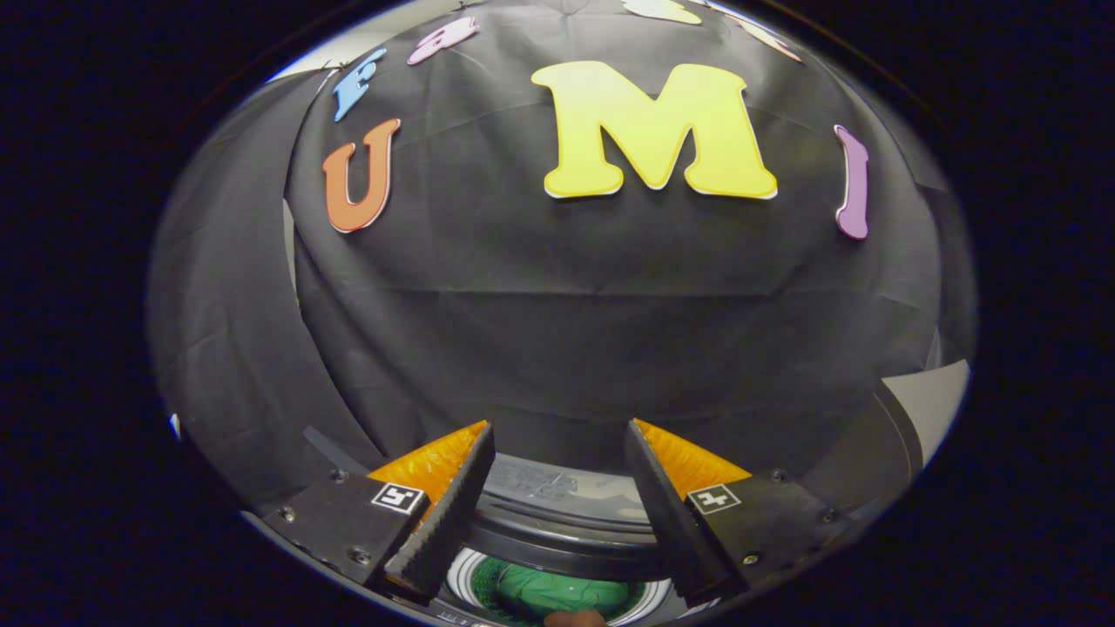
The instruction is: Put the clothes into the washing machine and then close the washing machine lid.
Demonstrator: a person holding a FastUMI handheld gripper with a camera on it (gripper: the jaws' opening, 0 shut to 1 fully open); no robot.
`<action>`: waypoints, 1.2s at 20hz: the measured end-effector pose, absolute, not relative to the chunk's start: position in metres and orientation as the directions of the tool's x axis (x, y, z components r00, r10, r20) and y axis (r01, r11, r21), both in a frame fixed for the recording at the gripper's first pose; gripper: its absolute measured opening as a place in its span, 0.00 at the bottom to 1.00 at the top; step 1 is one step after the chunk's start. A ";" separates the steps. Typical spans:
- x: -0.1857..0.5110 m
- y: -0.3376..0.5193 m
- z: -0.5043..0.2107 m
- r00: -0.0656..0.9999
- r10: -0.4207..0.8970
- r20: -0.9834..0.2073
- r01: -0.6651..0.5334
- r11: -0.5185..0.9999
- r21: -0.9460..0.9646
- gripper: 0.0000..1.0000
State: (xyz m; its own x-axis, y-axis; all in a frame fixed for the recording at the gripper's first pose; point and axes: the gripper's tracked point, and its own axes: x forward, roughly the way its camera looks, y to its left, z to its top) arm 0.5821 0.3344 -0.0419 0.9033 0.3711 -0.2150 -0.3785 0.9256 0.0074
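Two fingers (559,435) reach out in front of us, and they stand wide apart. Nothing is between them. They hold nothing at all, and they touch nothing that we can see.

Down low, between the fingers and just under them, we see the washing machine (557,522). We are looking at it from above. Its top is dark and round, with a shiny rim that curves from one finger to the other. A flat grey part sits at the back of the top, just ahead of the fingers, and it has some small marks on it that we cannot read.

Inside the round hole of the machine we see something green (557,594). It looks soft and crumpled, like clothes lying in the tub. A pale ring runs around the hole, and the green thing lies inside that ring. The hole is open, for we can look right down into it. We cannot tell where the lid is.

A small brownish bit (575,618) peeks out at the very bottom, just below the green thing. We cannot tell what it is.

Beyond the fingers hangs the black cloth wall (557,331) of the booth, with folds in it.
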 end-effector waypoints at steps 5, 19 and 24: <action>0.558 0.322 -0.087 0.869 0.368 -0.331 -0.359 0.929 0.091 0.96; 0.473 0.291 -0.090 0.857 0.415 -0.305 -0.442 0.897 -0.024 0.93; 0.397 0.241 -0.039 0.877 0.454 -0.158 -0.468 0.882 -0.062 0.93</action>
State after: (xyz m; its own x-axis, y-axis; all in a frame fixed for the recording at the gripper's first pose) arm 0.3971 0.2413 -0.0388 0.8768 0.4542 -0.1581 -0.4679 0.8816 -0.0621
